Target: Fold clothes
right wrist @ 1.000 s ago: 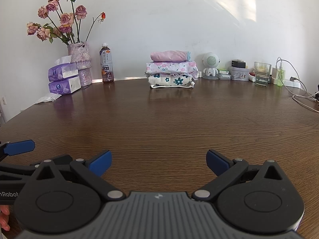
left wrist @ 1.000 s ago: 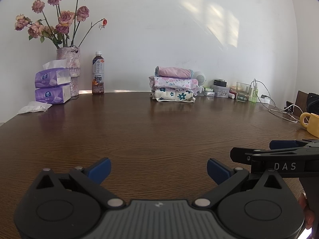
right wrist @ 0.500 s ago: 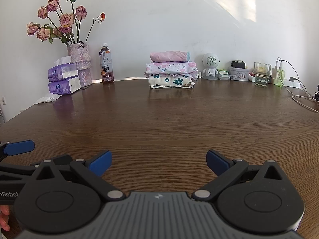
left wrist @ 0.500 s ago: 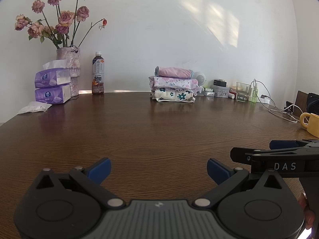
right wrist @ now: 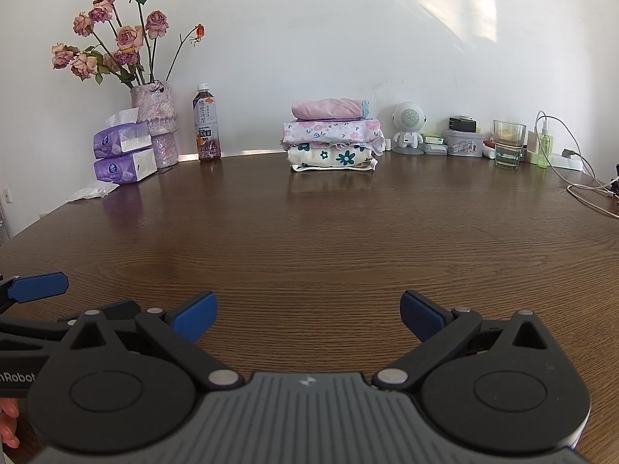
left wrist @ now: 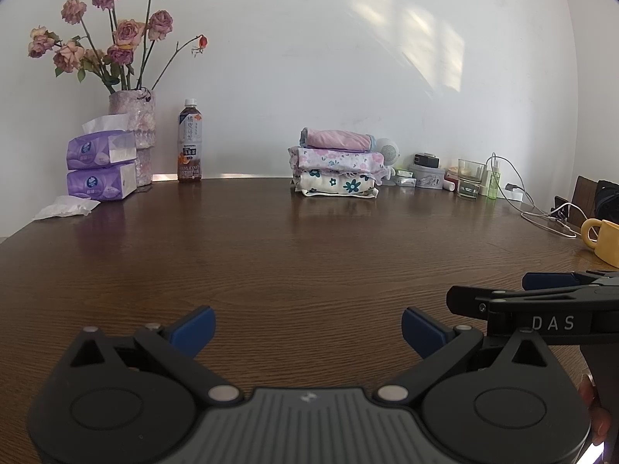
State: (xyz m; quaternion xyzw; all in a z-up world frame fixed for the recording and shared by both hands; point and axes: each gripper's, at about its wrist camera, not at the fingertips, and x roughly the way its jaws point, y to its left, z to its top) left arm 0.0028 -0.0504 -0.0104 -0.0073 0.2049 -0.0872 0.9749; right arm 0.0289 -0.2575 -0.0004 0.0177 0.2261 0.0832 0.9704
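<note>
A stack of three folded clothes (left wrist: pixel 337 168) (right wrist: pixel 333 140) rests at the far side of the brown wooden table (left wrist: pixel 309 255) (right wrist: pixel 329 239), against the white wall: a pink piece on top, a pink-flowered one in the middle, a cream one with teal flowers below. My left gripper (left wrist: pixel 308 326) hovers low over the near table edge, open, with only bare wood between its blue fingertips. My right gripper (right wrist: pixel 308 315) is beside it, equally open and holding nothing. Each gripper shows at the edge of the other's view. No loose garment is in sight.
A vase of dried roses (right wrist: pixel 154 123), two purple tissue packs (right wrist: pixel 123 154), a crumpled tissue (left wrist: pixel 65 207) and a tea bottle (right wrist: pixel 207 127) stand at back left. At back right are a small white robot figure (right wrist: pixel 408 127), tins, a glass (right wrist: pixel 508 143), cables (right wrist: pixel 588 193) and a yellow mug (left wrist: pixel 603 236).
</note>
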